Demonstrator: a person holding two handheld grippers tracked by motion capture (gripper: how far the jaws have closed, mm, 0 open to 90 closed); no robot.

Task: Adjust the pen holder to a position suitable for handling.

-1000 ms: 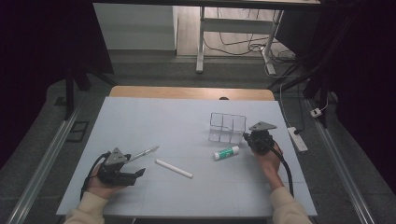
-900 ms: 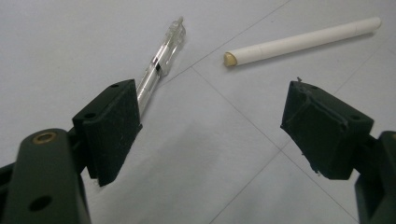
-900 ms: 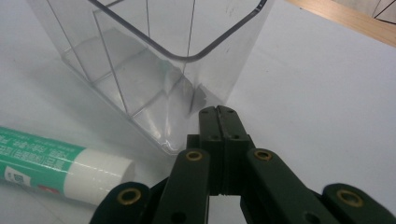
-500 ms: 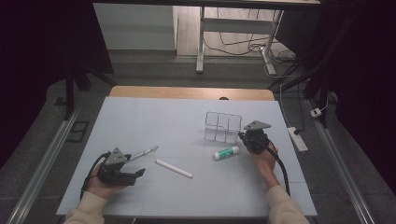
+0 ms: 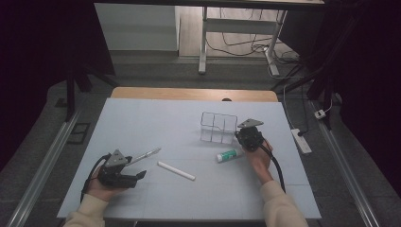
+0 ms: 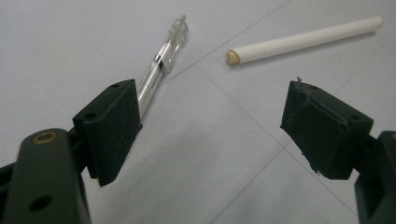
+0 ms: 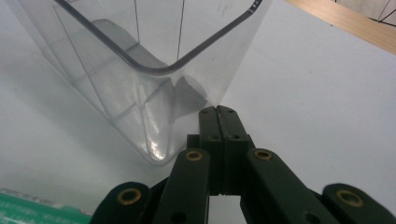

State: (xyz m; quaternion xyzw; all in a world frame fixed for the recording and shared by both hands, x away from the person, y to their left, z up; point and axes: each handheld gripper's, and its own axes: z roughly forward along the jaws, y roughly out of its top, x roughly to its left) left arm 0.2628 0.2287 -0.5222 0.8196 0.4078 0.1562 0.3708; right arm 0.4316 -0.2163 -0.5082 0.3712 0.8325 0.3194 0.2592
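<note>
A clear plastic organizer (image 5: 218, 127) with several compartments stands on the pale blue table (image 5: 156, 123). My right gripper (image 5: 242, 136) is shut, and its joined tips (image 7: 218, 112) rest against the near corner of the organizer (image 7: 140, 70) with nothing between them. A green-and-white tube (image 5: 229, 155) lies just in front of that hand, and the tube (image 7: 37, 205) is in the right gripper view at the bottom left. My left gripper (image 6: 210, 135) stands open low over the table at the front left (image 5: 137, 176). A clear pen (image 6: 161, 65) and a white stick (image 6: 303, 39) lie beyond its jaws.
The pen (image 5: 144, 155) and white stick (image 5: 176, 170) lie between the two hands. A wooden strip (image 5: 194, 93) borders the table's far edge. A power strip (image 5: 301, 140) sits on the floor to the right, and a metal frame with cables (image 5: 236, 42) stands behind the table.
My right gripper has moved left, and the clear organizer has slid left with it. The left gripper, pen, stick and tube have stayed where they were.
</note>
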